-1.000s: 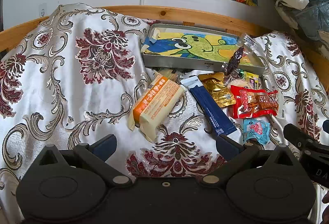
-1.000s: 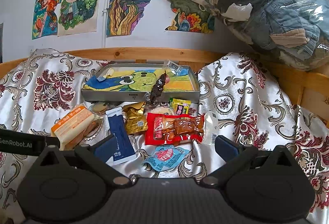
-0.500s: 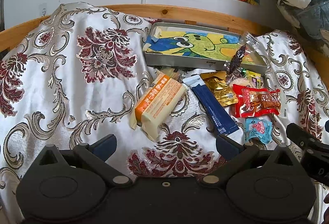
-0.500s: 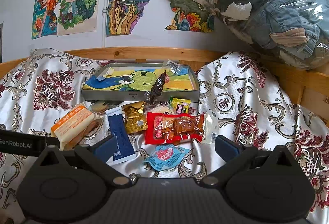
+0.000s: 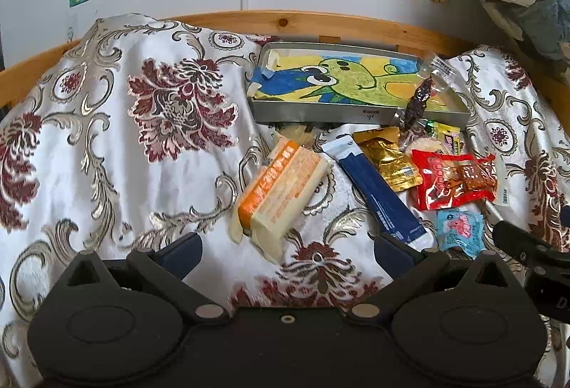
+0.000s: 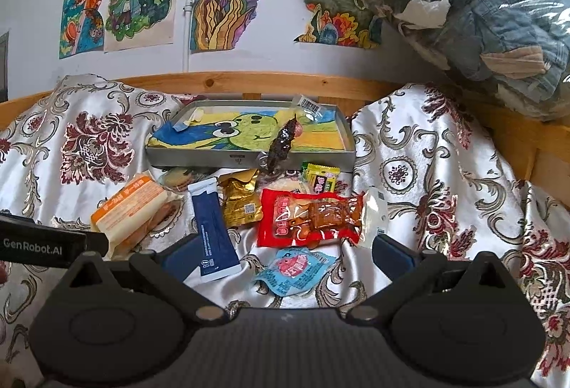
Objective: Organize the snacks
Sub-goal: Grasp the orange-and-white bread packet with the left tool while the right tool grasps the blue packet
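- Where the white satin bedspread with maroon and silver flowers [image 5: 149, 124] lies bare, on the left and on the far right, open room shows; a wooden bed rail [image 6: 249, 82] bounds the far edge.
- The shallow grey metal tray lined with a frog drawing [image 6: 249, 158] sits far centre, just before the rail; a dark snack in a clear wrapper [image 6: 283, 142] leans over its near wall.
- Near the tray, packets crowd together: orange-and-cream biscuit pack [image 5: 283, 183], long navy sachet [image 6: 213, 227], gold foil pouch [image 6: 238, 201], red packet [image 6: 310, 215], small light-blue packet [image 6: 295, 268], yellow-green candy [image 6: 320, 176].
- The left tool [image 5: 286, 247] hovers with jaws wide apart, empty, just near of the biscuit pack.
- The right tool [image 6: 285, 254] is likewise spread and empty, over the light-blue packet.
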`<state>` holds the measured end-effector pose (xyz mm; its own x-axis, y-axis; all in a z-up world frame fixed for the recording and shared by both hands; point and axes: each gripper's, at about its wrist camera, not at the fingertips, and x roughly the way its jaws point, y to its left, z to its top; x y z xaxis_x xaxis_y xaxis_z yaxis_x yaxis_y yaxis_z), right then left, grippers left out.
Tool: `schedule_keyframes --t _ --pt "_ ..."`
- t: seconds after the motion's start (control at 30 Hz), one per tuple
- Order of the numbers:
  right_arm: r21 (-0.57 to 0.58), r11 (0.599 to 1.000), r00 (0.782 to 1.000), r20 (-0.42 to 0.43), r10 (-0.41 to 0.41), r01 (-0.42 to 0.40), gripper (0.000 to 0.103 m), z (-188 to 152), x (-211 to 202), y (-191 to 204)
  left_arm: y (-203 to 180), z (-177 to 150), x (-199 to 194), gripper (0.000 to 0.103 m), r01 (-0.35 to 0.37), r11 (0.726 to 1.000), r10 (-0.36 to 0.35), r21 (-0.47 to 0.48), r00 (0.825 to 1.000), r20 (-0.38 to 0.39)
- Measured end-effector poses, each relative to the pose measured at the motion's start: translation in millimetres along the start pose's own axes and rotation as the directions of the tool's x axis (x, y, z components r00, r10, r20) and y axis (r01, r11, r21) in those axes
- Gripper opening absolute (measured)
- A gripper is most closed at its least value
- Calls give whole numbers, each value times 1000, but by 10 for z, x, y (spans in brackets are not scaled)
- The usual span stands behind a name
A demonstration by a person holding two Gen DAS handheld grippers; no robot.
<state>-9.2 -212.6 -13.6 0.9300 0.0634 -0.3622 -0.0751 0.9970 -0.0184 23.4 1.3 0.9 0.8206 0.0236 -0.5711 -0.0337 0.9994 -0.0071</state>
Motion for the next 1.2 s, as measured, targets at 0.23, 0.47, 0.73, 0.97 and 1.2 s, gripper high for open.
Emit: schedule_keyframes --t 0.23,0.47,0.73,0.97,1.2 --pt "34 985 981 -93 170 -168 103 113 264 -81 64 228 205 102 -15 990 14 140 1000 10" --pt "-105 977 973 -155 168 -186 103 175 519 83 176 310 515 102 -15 982 14 187 1000 6" --pt "-276 948 973 -209 101 -158 103 203 999 278 95 293 823 102 30 965 -31 260 1000 1" --pt "-286 938 964 -231 132 -197 100 223 1285 394 58 289 1049 102 4 945 3 327 1000 -20" --pt "-328 917 959 -241 149 -225 85 181 1426 508 106 293 1162 100 26 952 -6 304 998 -65"
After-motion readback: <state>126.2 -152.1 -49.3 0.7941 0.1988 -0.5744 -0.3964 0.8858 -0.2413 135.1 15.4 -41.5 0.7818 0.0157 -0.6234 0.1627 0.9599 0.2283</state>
